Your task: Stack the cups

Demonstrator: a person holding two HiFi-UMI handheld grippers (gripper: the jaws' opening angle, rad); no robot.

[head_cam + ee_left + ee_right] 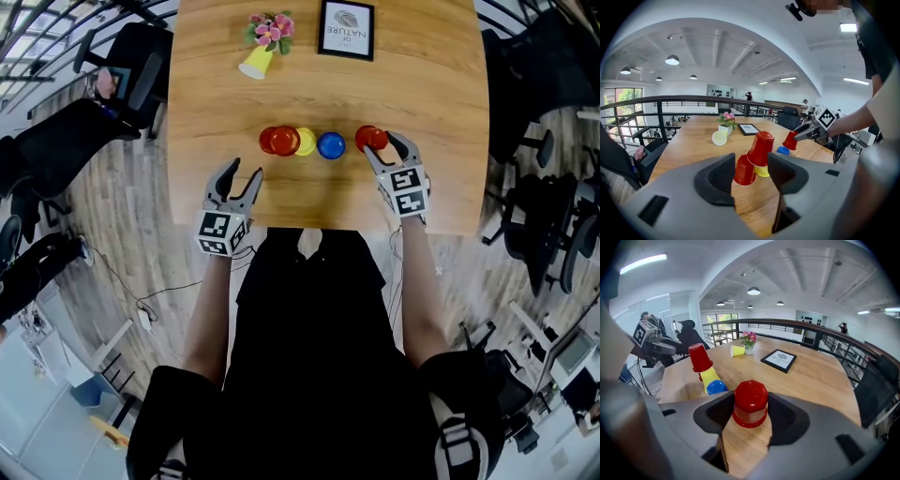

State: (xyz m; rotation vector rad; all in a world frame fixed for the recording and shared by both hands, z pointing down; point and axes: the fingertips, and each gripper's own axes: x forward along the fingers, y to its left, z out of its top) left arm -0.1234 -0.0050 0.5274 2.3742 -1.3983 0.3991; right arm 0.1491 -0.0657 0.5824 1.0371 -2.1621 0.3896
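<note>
Wooden bench (422, 84): right tool (382, 146) grips an inverted red cup (371, 138) (just right of the blue cup (330, 145)). Left tool (243, 174) stands open, empty, at the bench's near edge.

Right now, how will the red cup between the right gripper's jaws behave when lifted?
The red cup looks like thin plastic, so it is probably light and apt to flex if squeezed hard. Its tapered, glossy sides narrow upward, so it might slip down out of the right gripper.
</note>
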